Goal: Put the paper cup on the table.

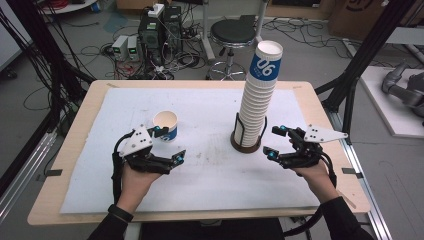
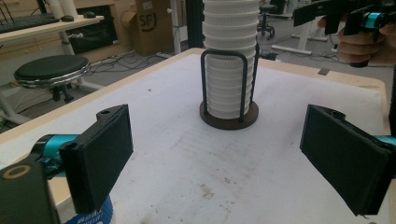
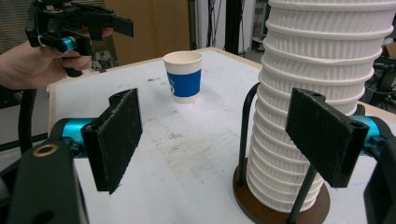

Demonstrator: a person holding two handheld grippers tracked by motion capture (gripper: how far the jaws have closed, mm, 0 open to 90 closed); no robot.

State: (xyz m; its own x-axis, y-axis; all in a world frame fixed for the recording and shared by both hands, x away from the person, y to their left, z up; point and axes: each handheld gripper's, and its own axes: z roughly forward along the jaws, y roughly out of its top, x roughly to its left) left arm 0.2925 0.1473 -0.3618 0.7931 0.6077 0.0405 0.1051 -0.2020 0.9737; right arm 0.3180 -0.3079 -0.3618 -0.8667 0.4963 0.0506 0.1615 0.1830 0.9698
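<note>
Cups are the matter here: in the high view a tall stack of paper cups (image 1: 259, 95) stands in a dark wire holder (image 1: 247, 141) right of the table's middle, on the white mat (image 1: 210, 170), while one single cup (image 1: 165, 125) with a blue band stands upright on the mat to the left. The left gripper (image 1: 167, 145) sits just beside that single cup with its jaws apart and nothing between them; the right gripper (image 1: 276, 142) is just beside the holder's base, jaws also apart and empty. In the left gripper view both black pads (image 2: 100, 154) stand wide, framing bare mat, with the stack (image 2: 229, 60) and its round base (image 2: 229, 119) farther off, and a bit of blue cup wall (image 2: 93, 218) low beneath the left pad. In the right gripper view the pads (image 3: 116, 135) are open, the far one in front of the ribbed stack (image 3: 322, 70); the single cup (image 3: 184, 77) stands well apart across the mat, and the other hand's gripper (image 3: 79, 28) shows beyond. The step looks like the pause between cups: one is set out, another not yet taken. Next, probably, the right gripper must rise to the top cup (image 1: 266, 60) and close gently on it alone, lifting straight so the stack neither tilts nor comes along.
</note>
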